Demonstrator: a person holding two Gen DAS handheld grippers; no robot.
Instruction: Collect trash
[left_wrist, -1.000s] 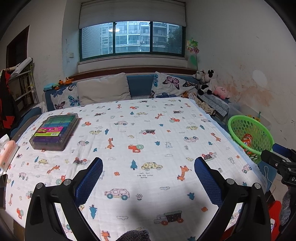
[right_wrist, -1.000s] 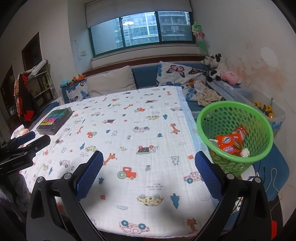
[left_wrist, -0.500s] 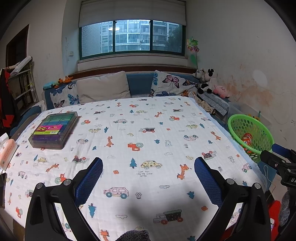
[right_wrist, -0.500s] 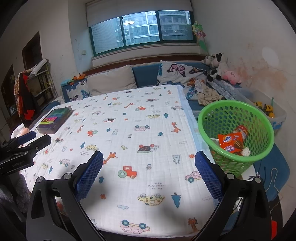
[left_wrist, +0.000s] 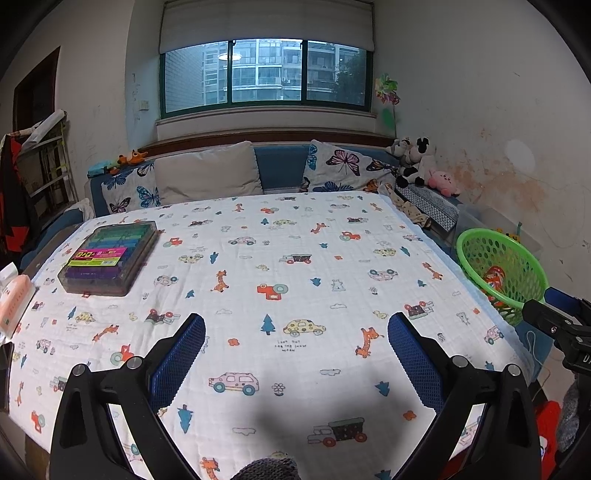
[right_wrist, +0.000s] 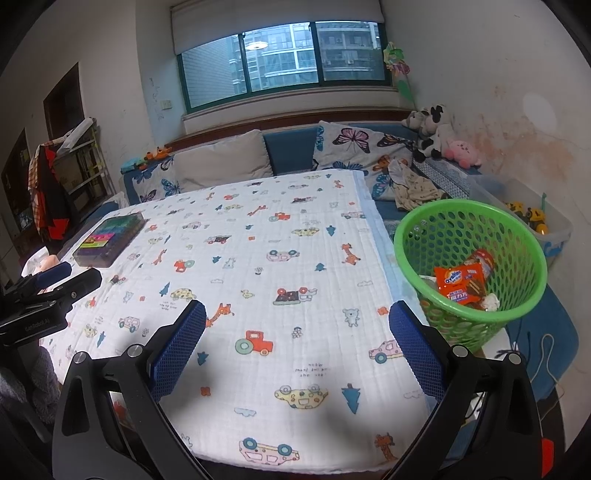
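A green mesh basket (right_wrist: 469, 221) stands off the table's right edge; it also shows in the left wrist view (left_wrist: 480, 240). It holds an orange Ovaltine wrapper (right_wrist: 460, 282), a red packet and white crumpled paper. My left gripper (left_wrist: 295, 325) is open and empty above the near part of the cartoon-print tablecloth (left_wrist: 295, 266). My right gripper (right_wrist: 297, 314) is open and empty above the cloth's near right, left of the basket. Each gripper shows at the edge of the other's view.
A box of coloured markers (left_wrist: 109, 258) lies at the table's left. A pink-and-white pack (left_wrist: 13, 302) sits at the far left edge. Cushions, plush toys (left_wrist: 417, 166) and a window are behind. A clear bin with toys (right_wrist: 532, 218) stands behind the basket.
Both grippers have drawn back and risen slightly, so the table and basket look a little farther away. Both stay open and empty.
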